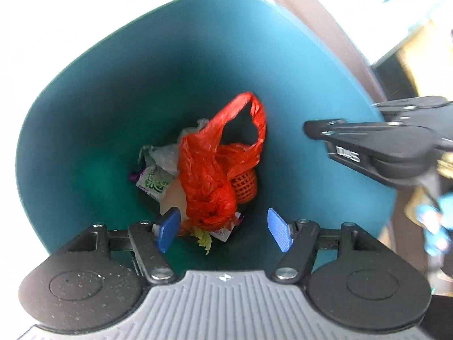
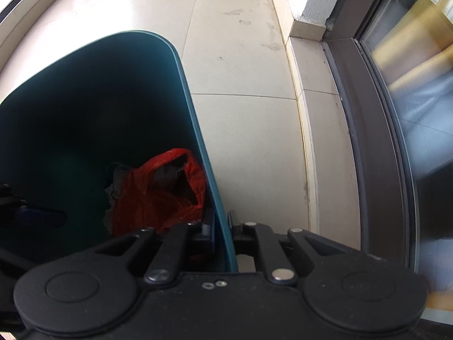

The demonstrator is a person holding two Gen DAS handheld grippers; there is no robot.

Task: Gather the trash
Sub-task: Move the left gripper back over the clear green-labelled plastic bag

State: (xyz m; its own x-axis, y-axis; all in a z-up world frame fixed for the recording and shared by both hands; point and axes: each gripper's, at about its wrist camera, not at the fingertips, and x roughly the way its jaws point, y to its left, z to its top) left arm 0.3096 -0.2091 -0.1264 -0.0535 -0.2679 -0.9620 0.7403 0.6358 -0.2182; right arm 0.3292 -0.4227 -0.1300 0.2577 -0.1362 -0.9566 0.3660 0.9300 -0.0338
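- Pale glossy floor tiles (image 2: 240, 65) spread beyond the right gripper's fingers, with scuff marks far ahead of them.
- To the right of those fingers runs a low tiled step, then a dark door frame (image 2: 376, 147) with glass.
- A teal bin (image 1: 93, 107) stands on the floor, open-topped, walls smooth and deep.
- Left gripper (image 1: 223, 228) points down into the bin, blue pads spread apart, nothing between them.
- Straight ahead of those pads, at the bin's bottom: a crumpled red plastic bag (image 1: 209, 181), its handle loop standing up.
- Left of the bag, a white wrapper with green print (image 1: 154, 182); right of it, an orange mesh piece (image 1: 245, 185).
- Right gripper (image 2: 223, 236) straddles the bin's right wall, one finger inside, one outside, clamped on the rim.
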